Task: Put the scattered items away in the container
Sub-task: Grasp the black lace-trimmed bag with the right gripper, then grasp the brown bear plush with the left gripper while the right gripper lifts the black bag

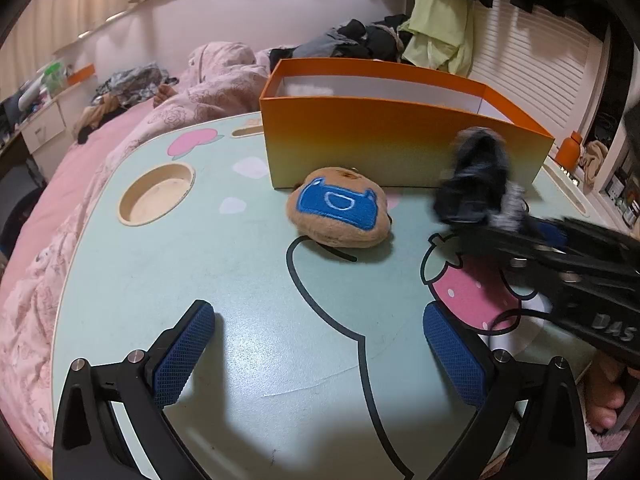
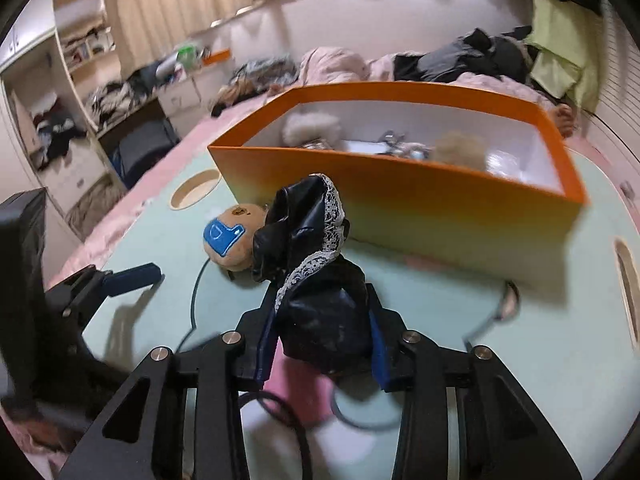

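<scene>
Dim indoor light, fisheye-warped edges, motion blur.

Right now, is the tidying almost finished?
Partly. The orange box already holds some fluffy things. The right claw is shut on a black lacy cloth. The brown plush is on the table; the left claw is open.

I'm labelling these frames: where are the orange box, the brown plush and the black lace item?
orange box (image 1: pixel 384 148): left wrist view, front wall.
brown plush (image 1: pixel 340 206): left wrist view, blue patch.
black lace item (image 2: pixel 316 248): right wrist view, upper folds.
</scene>
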`<state>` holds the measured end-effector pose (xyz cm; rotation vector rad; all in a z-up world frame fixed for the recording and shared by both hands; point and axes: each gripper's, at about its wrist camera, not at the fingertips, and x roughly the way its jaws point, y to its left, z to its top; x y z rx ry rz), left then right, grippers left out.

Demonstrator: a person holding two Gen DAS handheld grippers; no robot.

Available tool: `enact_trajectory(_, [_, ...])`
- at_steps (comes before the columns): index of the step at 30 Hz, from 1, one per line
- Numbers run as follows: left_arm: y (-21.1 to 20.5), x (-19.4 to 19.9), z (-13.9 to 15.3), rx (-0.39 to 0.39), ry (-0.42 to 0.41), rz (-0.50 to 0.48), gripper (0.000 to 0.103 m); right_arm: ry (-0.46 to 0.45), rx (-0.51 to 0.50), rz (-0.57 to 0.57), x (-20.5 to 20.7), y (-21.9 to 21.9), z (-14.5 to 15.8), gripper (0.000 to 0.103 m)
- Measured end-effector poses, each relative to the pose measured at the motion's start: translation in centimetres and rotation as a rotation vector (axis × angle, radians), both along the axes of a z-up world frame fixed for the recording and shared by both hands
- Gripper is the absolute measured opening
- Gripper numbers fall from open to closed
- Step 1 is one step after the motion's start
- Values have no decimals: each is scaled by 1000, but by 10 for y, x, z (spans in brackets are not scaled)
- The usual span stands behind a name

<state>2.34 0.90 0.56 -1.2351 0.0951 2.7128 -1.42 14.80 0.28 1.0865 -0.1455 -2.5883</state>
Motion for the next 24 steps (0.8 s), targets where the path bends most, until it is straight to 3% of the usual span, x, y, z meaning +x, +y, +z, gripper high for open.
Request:
enact_trajectory(6, [-2,-1,2,-1,-23,13,103,87,-47,-128,31,40,12,39])
enact_trajectory(11, [-3,-11,13,70,-36,-5,103,81,-35,-120,32,39,9,39])
enact_trajectory(15, [3,-29,26,84,-10,-23,103,78,-32,-108,30,40,9,39])
enact_trajectory(18, [11,-51,23,23,-34,-14,87,78,-51,-115,31,44,9,39])
enact_trajectory(20, [14,-63,14,-19,-65,-9,63,75,-66,-120,31,48,8,39])
enact_trajectory(21, [14,-66,12,-21,-68,-6,61,73,-73,-121,31,50,8,39])
enact_trajectory(22, [12,-64,13,-20,-55,-3,49,71,-80,-124,31,51,7,39])
enact_trajectory(24, [7,-58,15,27,-58,-12,48,69,-86,-127,30,52,7,39])
